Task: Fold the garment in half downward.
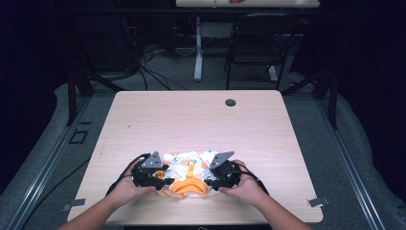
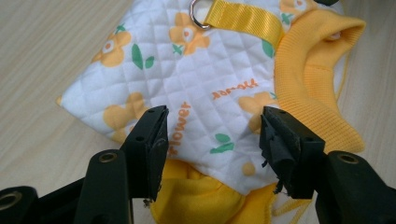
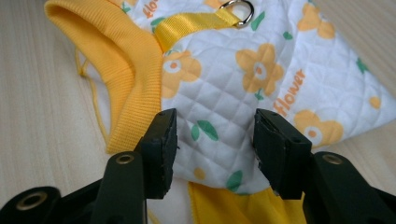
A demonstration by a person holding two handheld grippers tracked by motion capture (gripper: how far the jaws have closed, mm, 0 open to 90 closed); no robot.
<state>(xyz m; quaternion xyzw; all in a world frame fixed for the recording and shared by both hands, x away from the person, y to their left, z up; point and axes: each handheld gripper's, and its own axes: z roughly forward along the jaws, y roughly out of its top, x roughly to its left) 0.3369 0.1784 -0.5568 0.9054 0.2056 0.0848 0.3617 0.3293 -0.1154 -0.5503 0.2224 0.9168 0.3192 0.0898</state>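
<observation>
A small quilted white garment with orange flowers, a yellow ribbed collar and a yellow strap with a metal ring lies flat near the table's front edge. My left gripper sits at its left side, held in a hand. In the left gripper view the garment lies under the left gripper, whose jaws stand open over the quilted cloth and grip nothing. My right gripper sits at the garment's right side. In the right gripper view the garment lies below the open right gripper, with the collar to the left.
The light wooden table has a round dark grommet near its far edge. Beyond the table stand a chair and a white desk leg, with cables on the floor. Both forearms enter from the bottom edge.
</observation>
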